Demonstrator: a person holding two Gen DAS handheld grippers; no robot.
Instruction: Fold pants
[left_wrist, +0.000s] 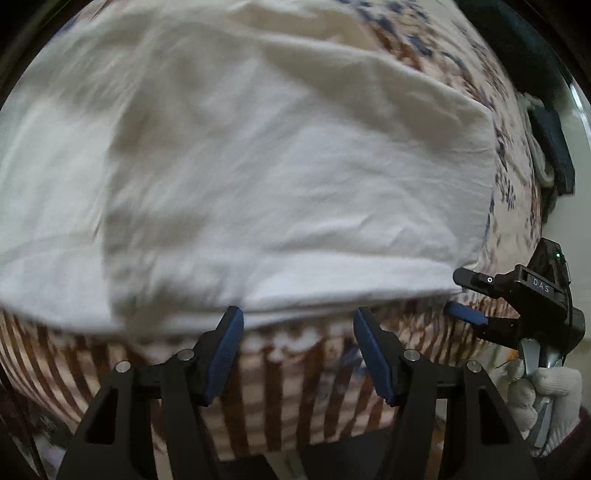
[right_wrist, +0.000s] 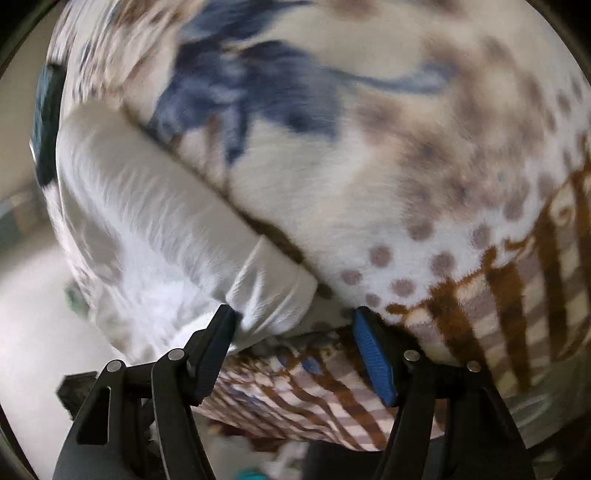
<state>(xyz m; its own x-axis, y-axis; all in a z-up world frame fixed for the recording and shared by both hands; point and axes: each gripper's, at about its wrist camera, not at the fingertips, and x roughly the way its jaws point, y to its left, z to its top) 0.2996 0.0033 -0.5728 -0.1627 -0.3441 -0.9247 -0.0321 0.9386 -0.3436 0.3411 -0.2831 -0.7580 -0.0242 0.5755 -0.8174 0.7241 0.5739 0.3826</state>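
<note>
Covering the bed, a fleece blanket (left_wrist: 295, 398) with brown stripes and blue blotches is carrying the white pants (left_wrist: 258, 177), which are lying spread and folded across it. Its near hem is sitting just ahead of the left gripper (left_wrist: 297, 332), whose jaws are standing wide with nothing between them. At the hem's corner, the right gripper (right_wrist: 293, 325) is also gaping wide, one tip touching the cloth.

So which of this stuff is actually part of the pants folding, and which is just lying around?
Part of the job:
- white pants
- left gripper, fingers open
- right gripper, fingers open at the pants' corner
- patterned blanket they lie on

Just lying about:
- dark object at the blanket's far right edge
- white cord beside it
</note>
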